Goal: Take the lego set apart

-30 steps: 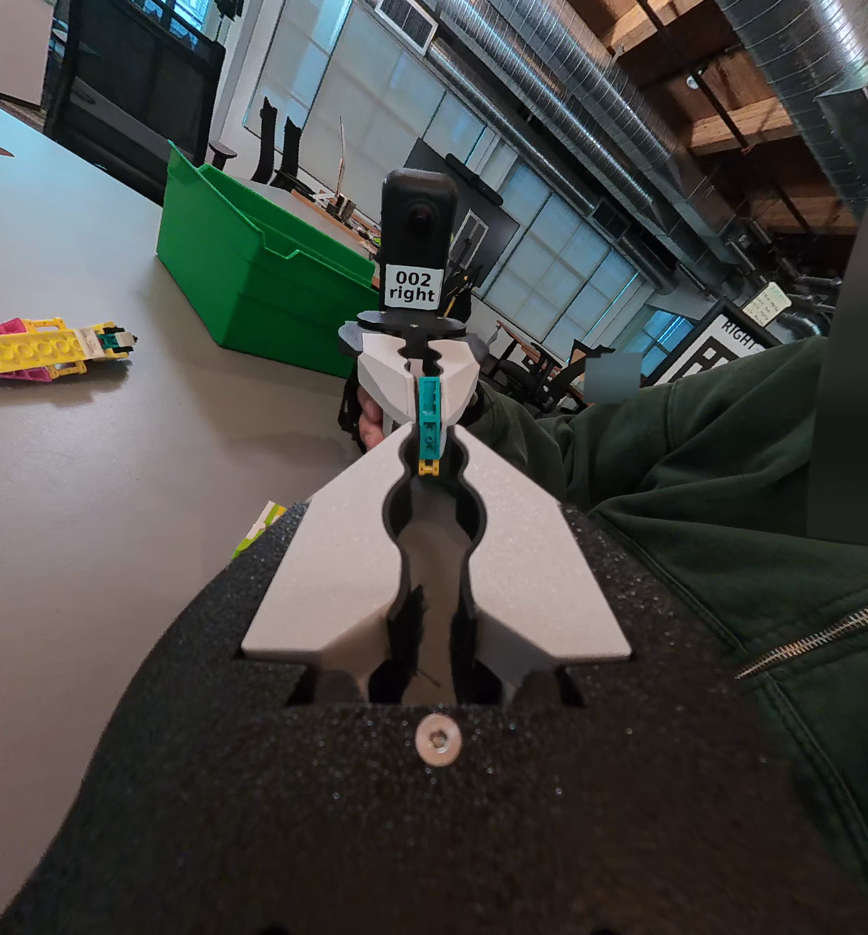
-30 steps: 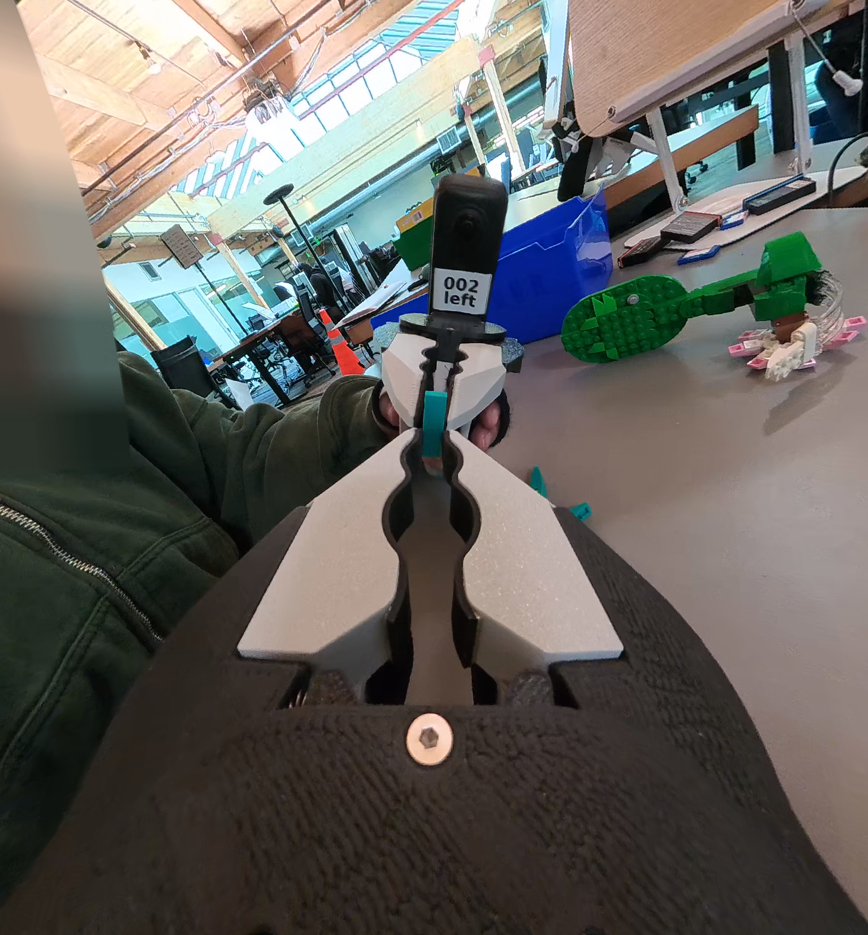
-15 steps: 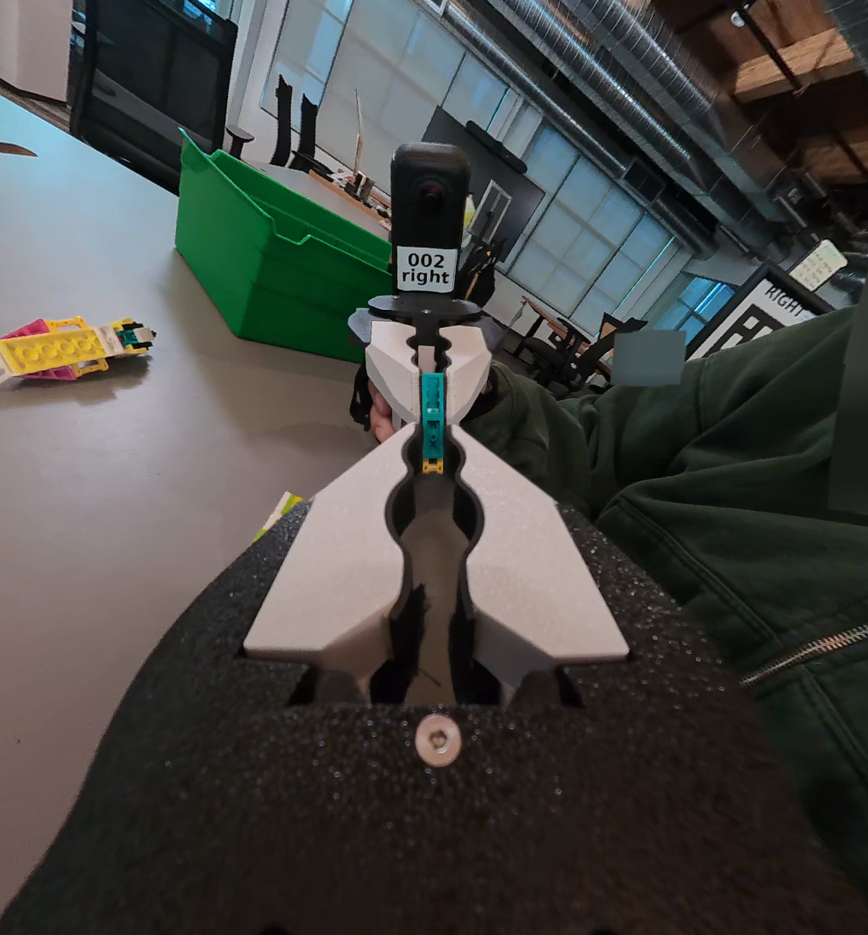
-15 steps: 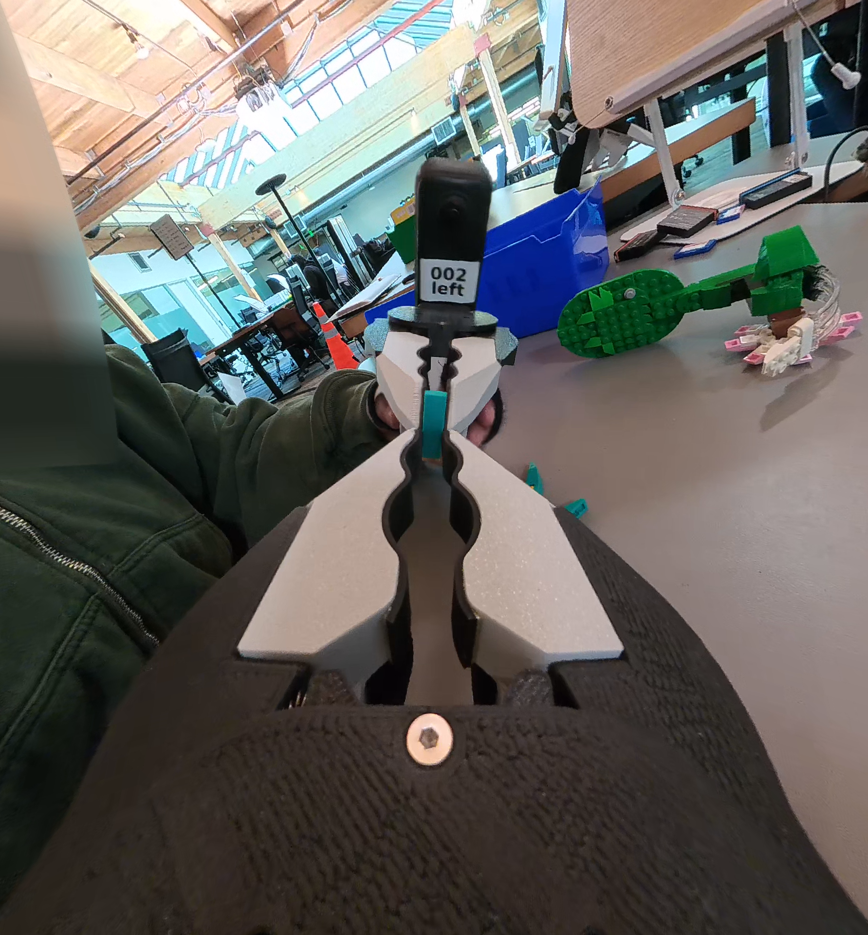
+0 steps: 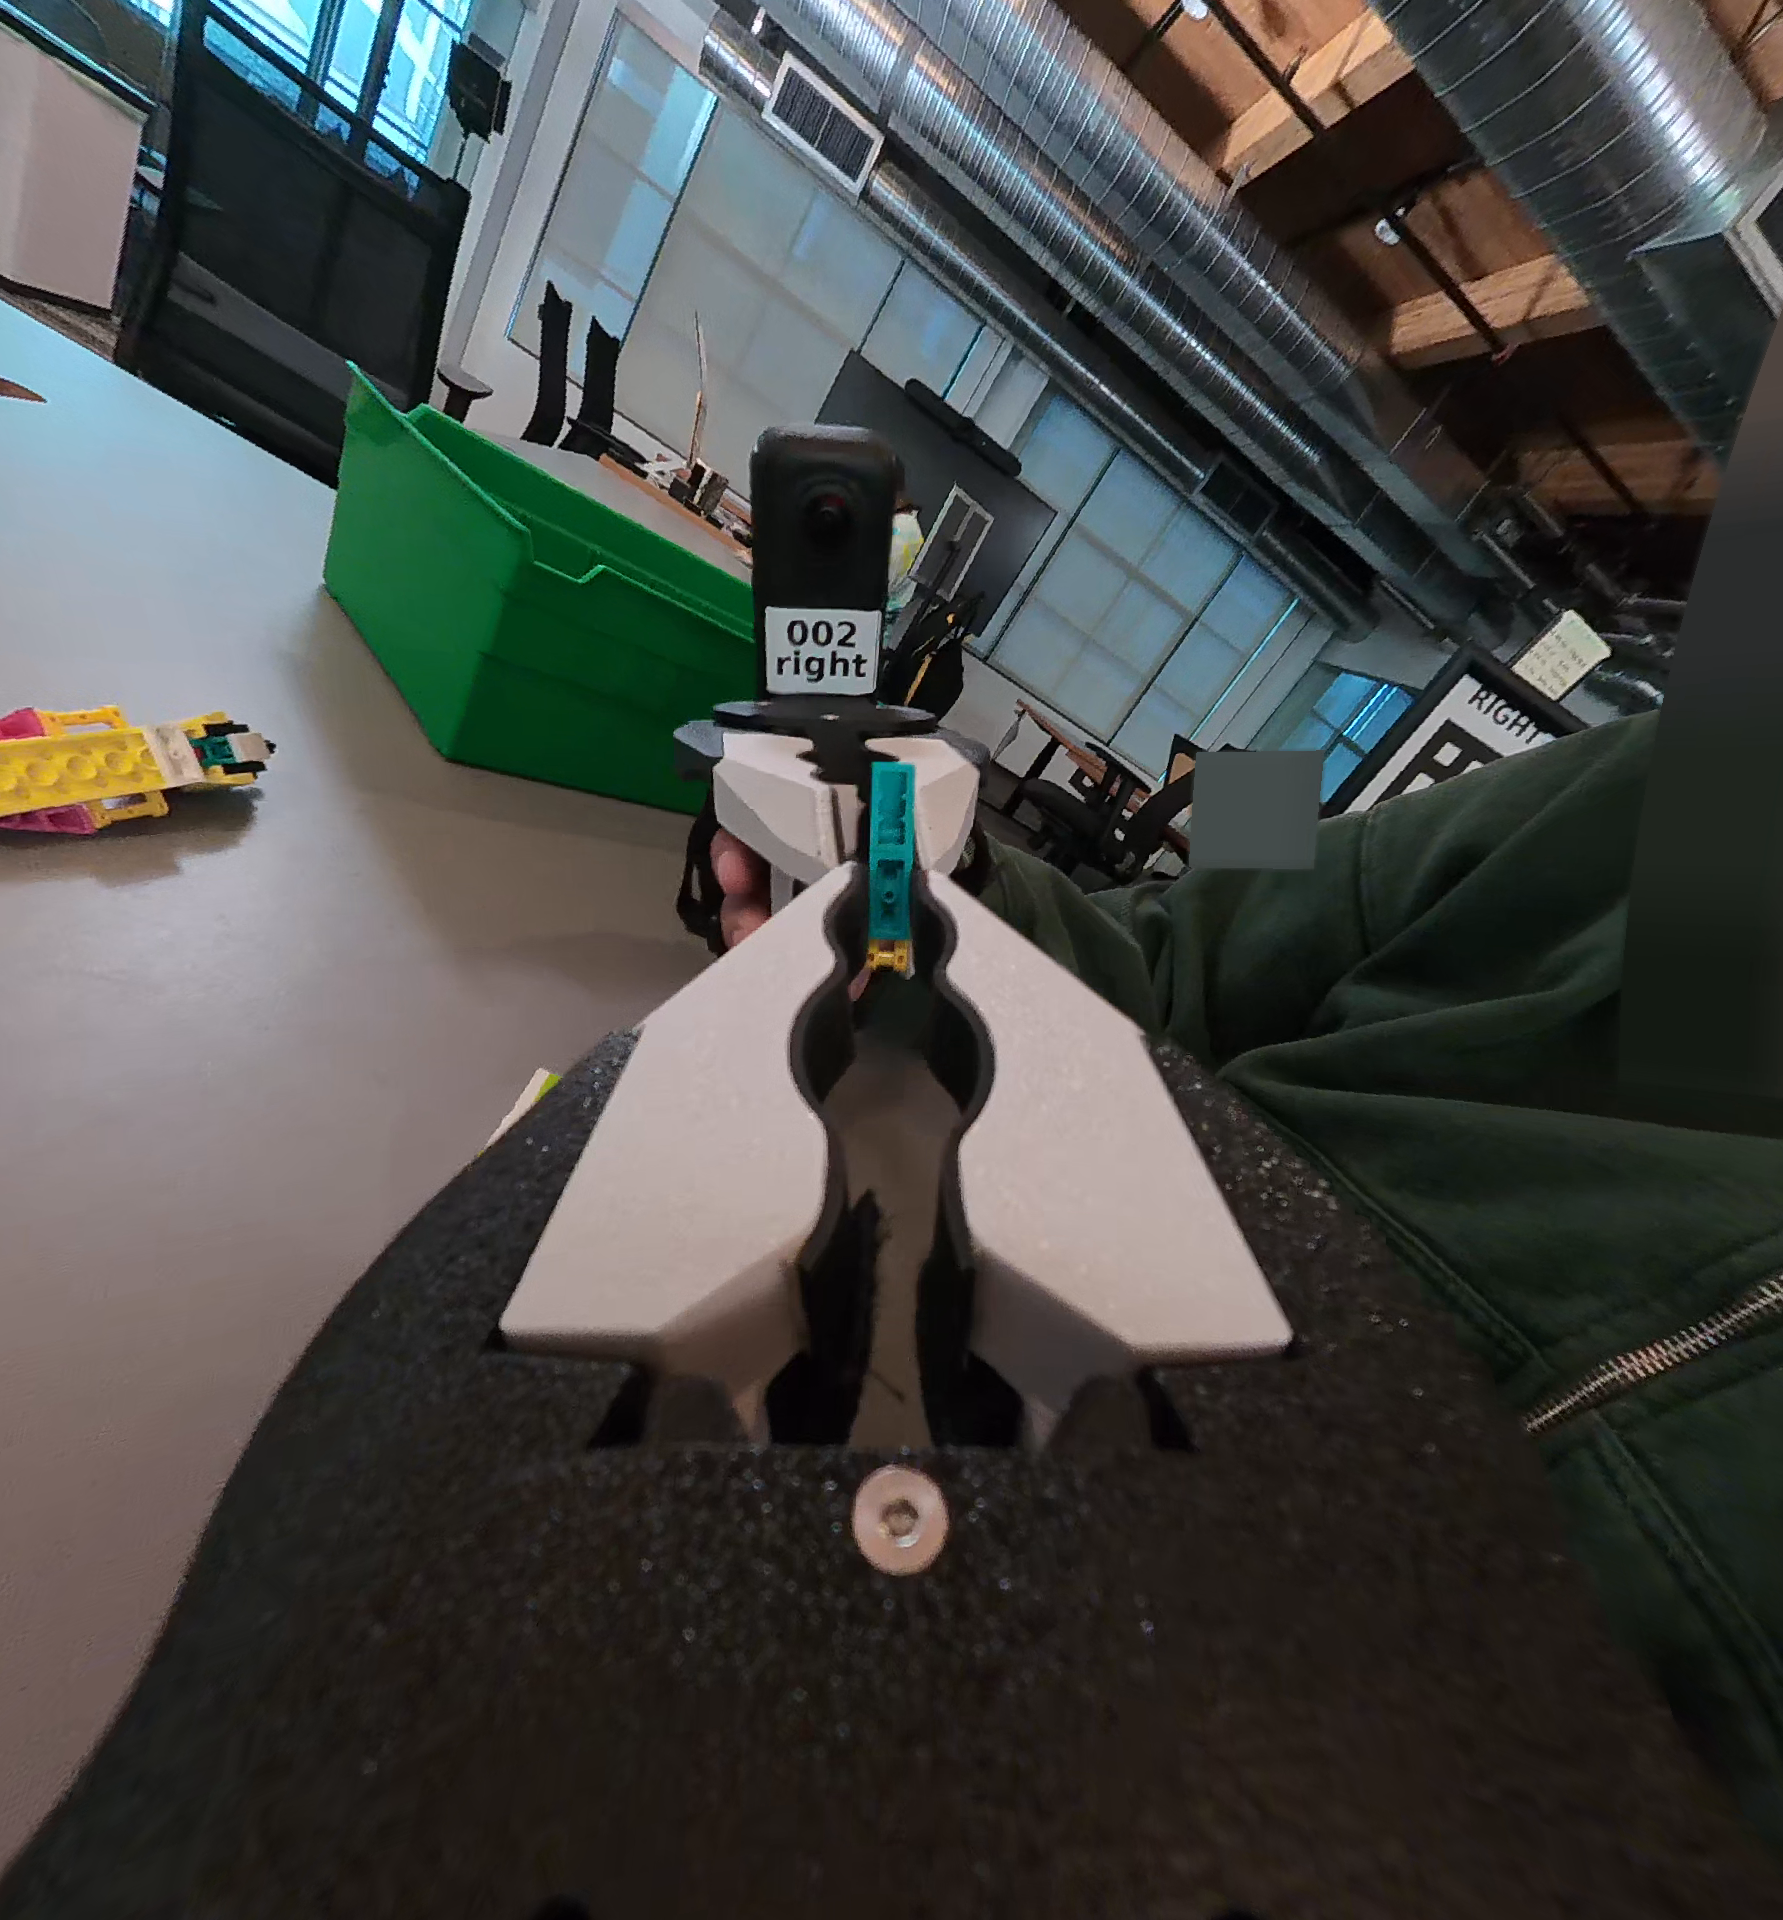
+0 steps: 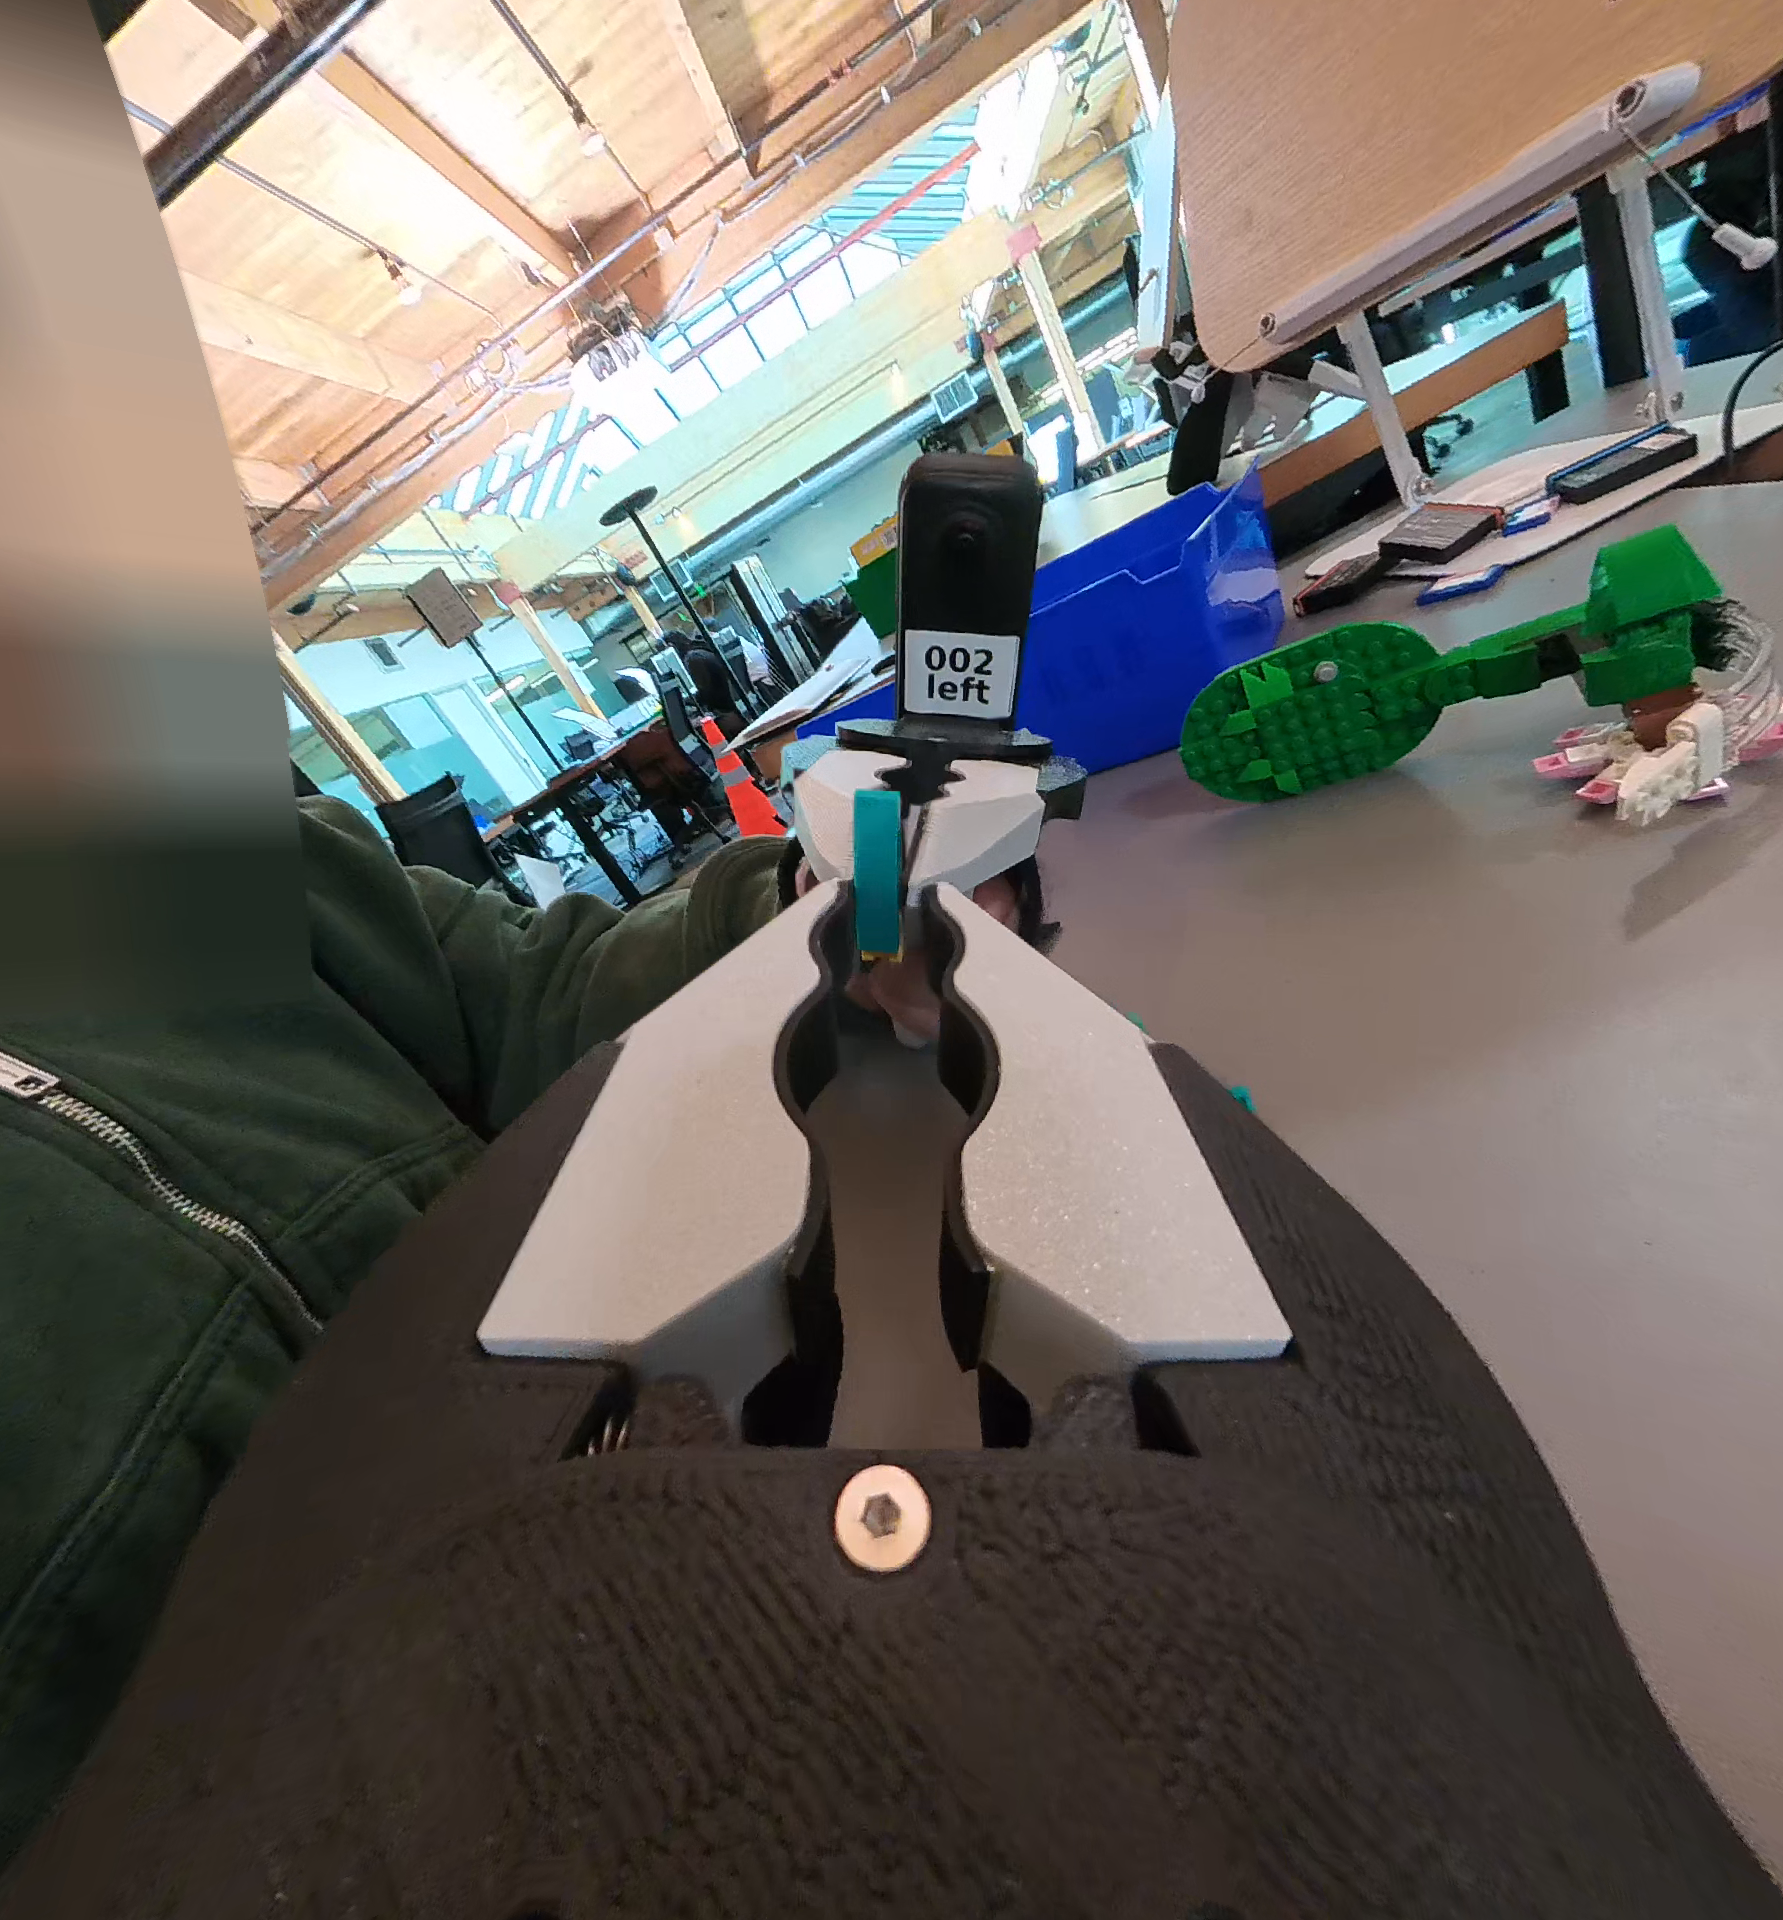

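Note:
My left gripper and right gripper meet tip to tip above the grey table. Both are shut on one slim teal lego piece with a small yellow part at its lower end. It also shows in the right wrist view, leaning a little left. In the left wrist view the right gripper sits slightly left of the piece. In the right wrist view the left gripper sits slightly right of it.
A yellow and pink lego assembly lies far left, with a green bin behind it. A green lego build with a pink and white flower and a blue bin lie to the right. A person's green sleeve is close by. The tips of both grippers are at nearly the same place. The green lego build is about equally far from each gripper, around 25 centimeters.
The two grippers have shifted sideways relative to each other, so the teal piece no longer lines up with the opposite gripper's slit. Both stay shut.

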A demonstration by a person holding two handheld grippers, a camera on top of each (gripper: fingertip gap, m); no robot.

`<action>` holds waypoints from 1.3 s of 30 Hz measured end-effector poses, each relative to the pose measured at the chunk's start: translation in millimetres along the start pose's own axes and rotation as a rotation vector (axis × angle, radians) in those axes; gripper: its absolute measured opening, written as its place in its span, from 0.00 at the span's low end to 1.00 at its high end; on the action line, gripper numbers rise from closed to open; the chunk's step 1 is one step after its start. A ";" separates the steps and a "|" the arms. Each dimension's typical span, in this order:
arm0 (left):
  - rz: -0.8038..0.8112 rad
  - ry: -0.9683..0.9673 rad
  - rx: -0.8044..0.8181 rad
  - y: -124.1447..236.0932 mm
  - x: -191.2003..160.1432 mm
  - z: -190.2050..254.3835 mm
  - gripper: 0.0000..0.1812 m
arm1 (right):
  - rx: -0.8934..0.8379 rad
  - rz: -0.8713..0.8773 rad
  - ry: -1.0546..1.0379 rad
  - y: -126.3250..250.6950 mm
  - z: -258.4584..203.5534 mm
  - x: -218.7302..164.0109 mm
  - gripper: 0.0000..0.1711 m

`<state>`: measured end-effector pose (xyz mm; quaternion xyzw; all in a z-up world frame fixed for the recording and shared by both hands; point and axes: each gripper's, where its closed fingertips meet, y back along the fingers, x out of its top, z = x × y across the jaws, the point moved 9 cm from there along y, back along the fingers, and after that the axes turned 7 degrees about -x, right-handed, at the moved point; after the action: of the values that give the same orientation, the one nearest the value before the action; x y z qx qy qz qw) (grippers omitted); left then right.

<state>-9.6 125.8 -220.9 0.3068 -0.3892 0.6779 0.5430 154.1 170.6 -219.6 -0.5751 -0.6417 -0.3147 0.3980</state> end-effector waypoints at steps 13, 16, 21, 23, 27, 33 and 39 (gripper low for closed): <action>0.008 0.068 -0.032 2.5 0.8 -2.7 0.04 | -0.006 -0.023 0.033 2.2 -0.6 0.3 0.03; -0.009 0.049 -0.014 2.9 0.6 -2.5 0.03 | -0.013 -0.032 0.042 1.9 -0.7 -0.1 0.03; -0.035 0.036 0.003 3.5 1.0 -2.1 0.05 | -0.033 -0.045 0.058 1.4 0.0 -0.9 0.03; -0.037 0.044 0.003 3.1 0.7 -2.7 0.06 | -0.042 -0.049 0.063 1.8 0.5 -0.9 0.03; -0.057 0.012 0.034 2.4 -0.2 -2.9 0.03 | -0.047 -0.058 0.071 1.0 0.3 -1.6 0.03; -0.064 -0.026 0.042 2.8 0.8 0.0 0.03 | -0.049 -0.035 0.072 -0.1 0.1 -1.7 0.06; -0.042 -0.030 0.007 0.3 0.5 3.4 0.03 | 0.000 -0.010 0.050 -0.3 -2.6 -1.2 0.05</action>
<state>-10.0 123.2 -218.9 0.3269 -0.3887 0.6629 0.5500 154.2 167.7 -219.4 -0.5637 -0.6344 -0.3311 0.4124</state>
